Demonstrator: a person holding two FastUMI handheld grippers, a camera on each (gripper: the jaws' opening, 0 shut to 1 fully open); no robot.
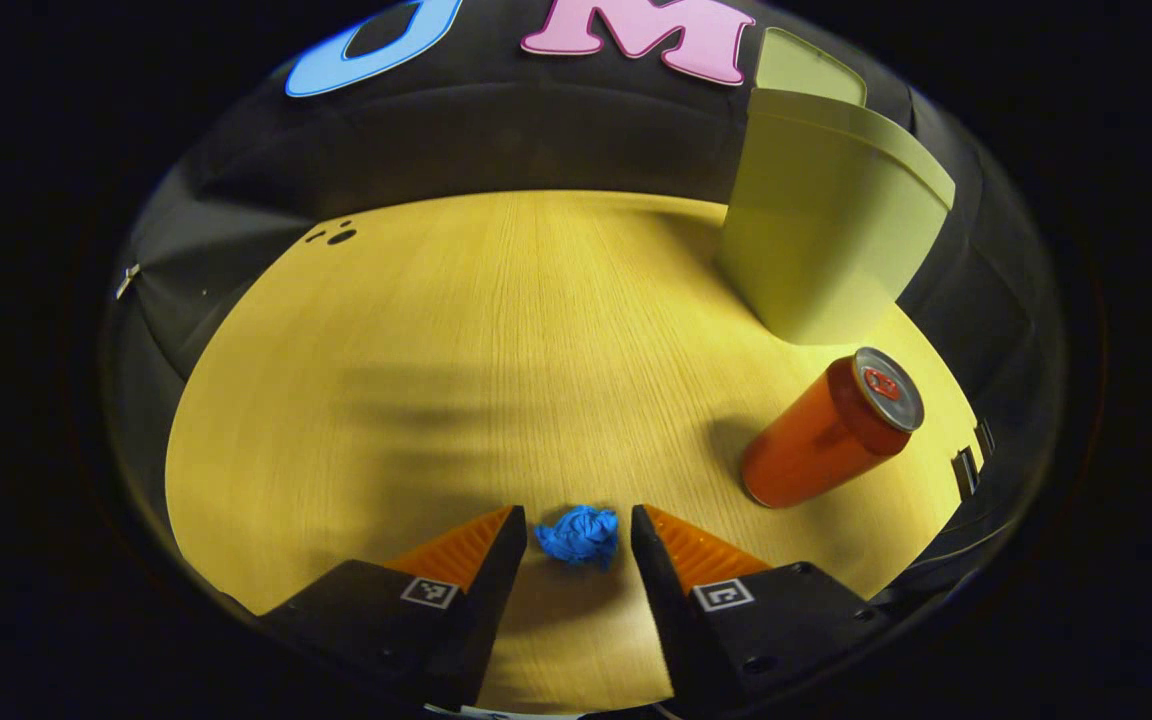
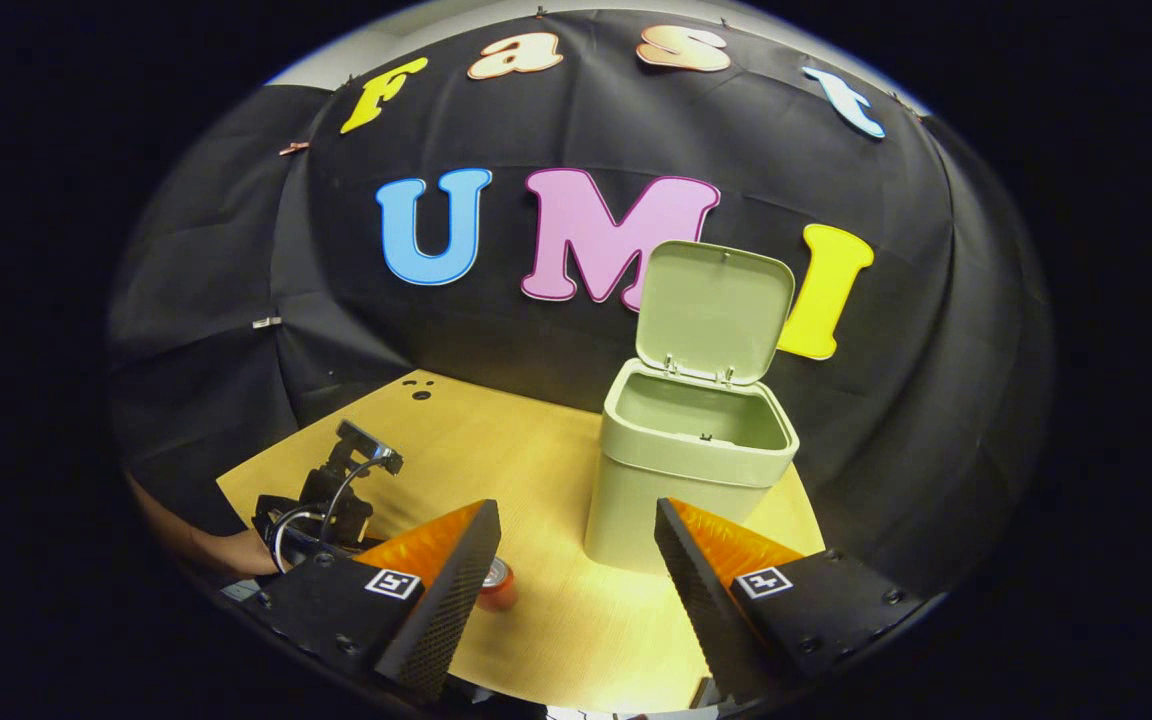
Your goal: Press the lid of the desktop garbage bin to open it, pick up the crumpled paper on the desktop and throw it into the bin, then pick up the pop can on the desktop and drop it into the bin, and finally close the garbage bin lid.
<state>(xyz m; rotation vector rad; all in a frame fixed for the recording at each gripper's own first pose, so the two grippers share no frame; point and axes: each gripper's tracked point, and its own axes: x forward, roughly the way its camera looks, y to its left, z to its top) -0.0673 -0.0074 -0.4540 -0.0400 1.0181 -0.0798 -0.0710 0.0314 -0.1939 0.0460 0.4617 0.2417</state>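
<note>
Left gripper view: left claw [image 1: 576, 540], spread, is straddling the paper [image 1: 578, 535], lying dead ahead between its fingers; right claw [image 2: 576, 560] is hanging spread.

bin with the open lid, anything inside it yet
The bin stands open, lid up. The upper inside walls and far rim look bare; the bottom is hidden by the front wall. The blue paper ball still lies on the table.

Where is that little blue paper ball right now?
In the left gripper view, the crumpled blue paper lies on the wooden table, between the open left gripper's fingertips, left of the red can.
</note>
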